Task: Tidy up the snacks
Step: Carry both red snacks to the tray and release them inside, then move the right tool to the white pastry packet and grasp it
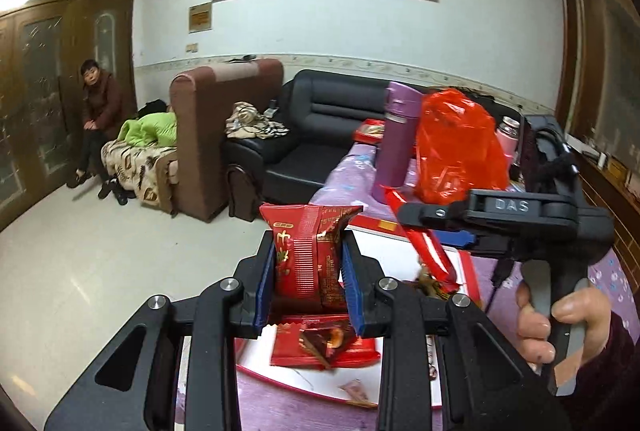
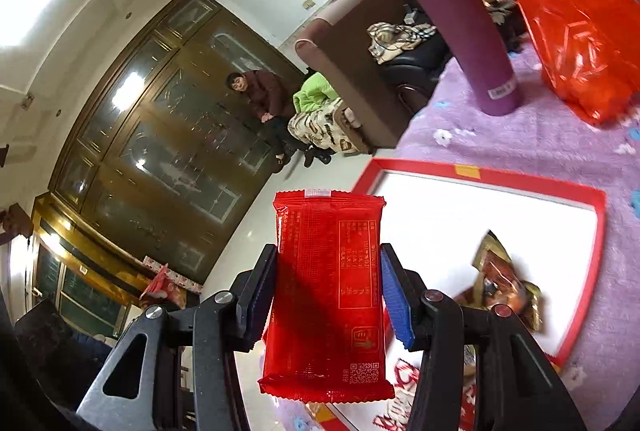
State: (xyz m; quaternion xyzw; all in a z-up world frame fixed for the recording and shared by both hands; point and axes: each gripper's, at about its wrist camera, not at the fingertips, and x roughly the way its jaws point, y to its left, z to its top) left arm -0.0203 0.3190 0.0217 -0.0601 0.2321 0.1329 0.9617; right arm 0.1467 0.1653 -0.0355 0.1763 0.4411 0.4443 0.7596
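Gripping a red snack packet (image 1: 310,255) in the left tool (image 1: 308,283) and a flat red packet (image 2: 326,291) in the right tool (image 2: 328,295) above the red-rimmed tray (image 2: 480,173), either slick wrapper could slip out.

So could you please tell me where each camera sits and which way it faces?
Left wrist: on the left gripper, looking across the white tray into the room; the right gripper and a hand show.
Right wrist: on the right gripper, rolled, facing the cabinet.
Shared: purple flask, red bag.
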